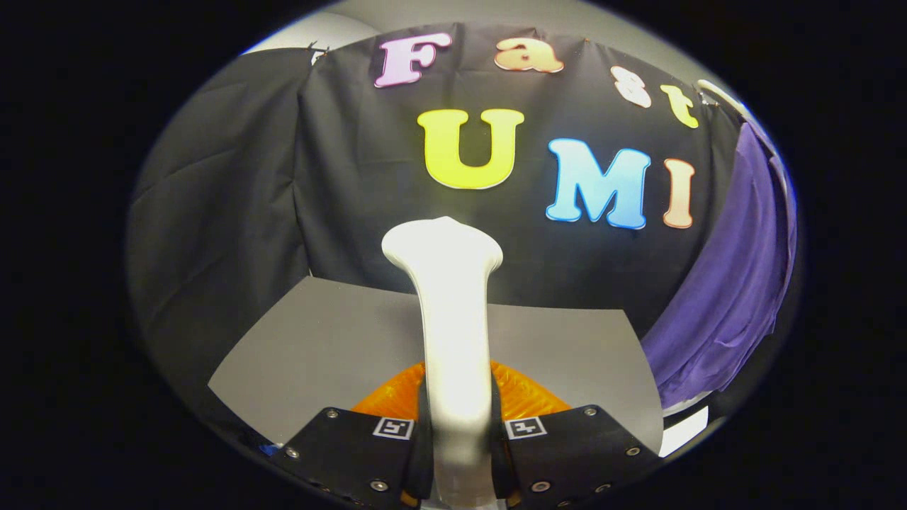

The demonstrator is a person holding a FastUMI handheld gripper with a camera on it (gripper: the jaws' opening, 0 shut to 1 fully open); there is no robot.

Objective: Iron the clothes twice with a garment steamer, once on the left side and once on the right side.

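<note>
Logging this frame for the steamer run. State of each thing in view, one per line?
tongs: shut on the steamer handle, one finger pressing each side.
garment steamer: held upright between the fingers, its head pointing toward the booth wall.
orange part: just behind the handle, right above the fingers.
purple garment: hanging off to the right, creased, apart from the steamer head.
grey tabletop: flat, beyond the fingers.

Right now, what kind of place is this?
Likely a cloth-walled demo booth for garment steaming: black cloth wall, hanging purple garment, grey tabletop, and the gripper shut on a white steamer handle.
</note>
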